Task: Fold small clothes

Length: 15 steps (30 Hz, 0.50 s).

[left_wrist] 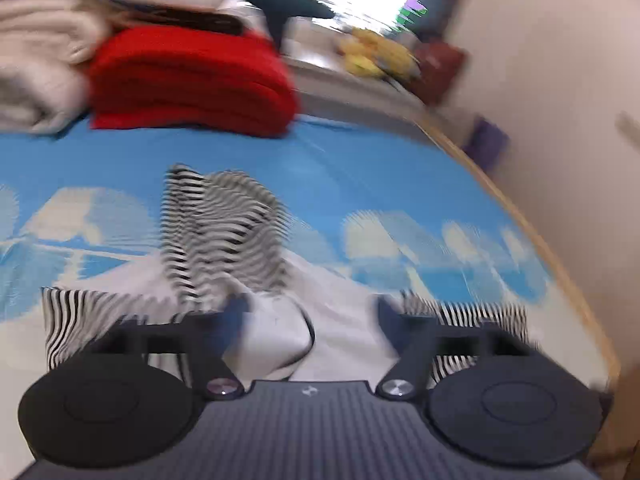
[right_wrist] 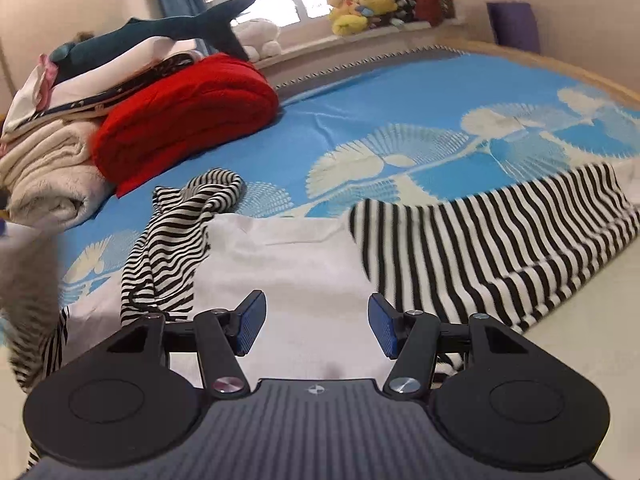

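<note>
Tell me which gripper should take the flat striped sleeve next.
Right, probably. The right gripper is open and steady, with the flat striped sleeve spread just ahead on its right. The left gripper view is motion-blurred.

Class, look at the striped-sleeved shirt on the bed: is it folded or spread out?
Mostly spread, not folded: the shirt lies flat, right sleeve stretched out, left sleeve crumpled.

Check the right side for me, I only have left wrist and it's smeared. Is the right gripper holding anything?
Observer: No. The right gripper is open, fingers apart over the shirt's white body.
Operator: Sleeve on that side?
Observer: The striped sleeve lies flat and spread out, to the right of the body.
Operator: Dark blob on the pile at the back?
Observer: A plush shark lying on the folded linens.
</note>
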Each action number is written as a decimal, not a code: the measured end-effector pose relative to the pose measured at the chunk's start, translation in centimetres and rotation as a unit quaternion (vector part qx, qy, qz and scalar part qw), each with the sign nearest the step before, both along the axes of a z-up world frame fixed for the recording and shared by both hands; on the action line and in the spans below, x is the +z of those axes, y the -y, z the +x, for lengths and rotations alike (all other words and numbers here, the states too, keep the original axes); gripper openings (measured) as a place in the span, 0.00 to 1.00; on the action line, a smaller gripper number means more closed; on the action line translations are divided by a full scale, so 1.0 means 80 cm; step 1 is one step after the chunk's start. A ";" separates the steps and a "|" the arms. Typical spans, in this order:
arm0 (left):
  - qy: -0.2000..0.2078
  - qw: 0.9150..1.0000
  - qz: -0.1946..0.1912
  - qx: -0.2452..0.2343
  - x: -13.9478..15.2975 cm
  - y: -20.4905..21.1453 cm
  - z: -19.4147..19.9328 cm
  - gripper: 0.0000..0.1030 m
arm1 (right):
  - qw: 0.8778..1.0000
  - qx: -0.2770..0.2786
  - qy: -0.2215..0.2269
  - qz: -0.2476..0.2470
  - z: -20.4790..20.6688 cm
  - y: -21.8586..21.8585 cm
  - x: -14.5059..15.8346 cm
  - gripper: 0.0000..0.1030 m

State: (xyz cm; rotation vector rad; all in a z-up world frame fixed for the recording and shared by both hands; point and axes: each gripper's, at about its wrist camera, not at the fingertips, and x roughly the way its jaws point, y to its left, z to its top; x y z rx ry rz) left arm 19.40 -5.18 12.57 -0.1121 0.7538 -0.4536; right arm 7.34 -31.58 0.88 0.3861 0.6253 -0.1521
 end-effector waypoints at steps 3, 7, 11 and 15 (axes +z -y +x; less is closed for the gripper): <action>0.055 0.998 0.041 -0.006 -0.003 -0.014 -0.045 0.85 | 1.000 0.001 -0.006 0.016 -0.006 0.014 -0.002 0.57; 0.104 0.983 0.100 0.113 -0.029 -0.122 -0.075 1.00 | 0.999 0.035 0.004 0.020 -0.016 0.019 0.001 0.57; 0.034 0.967 0.143 0.209 -0.106 -0.205 -0.057 1.00 | 0.994 0.077 0.006 0.074 -0.005 0.007 -0.001 0.57; -0.023 0.967 0.102 0.231 -0.170 -0.231 -0.032 1.00 | 0.987 0.106 -0.036 0.118 0.047 -0.023 -0.015 0.61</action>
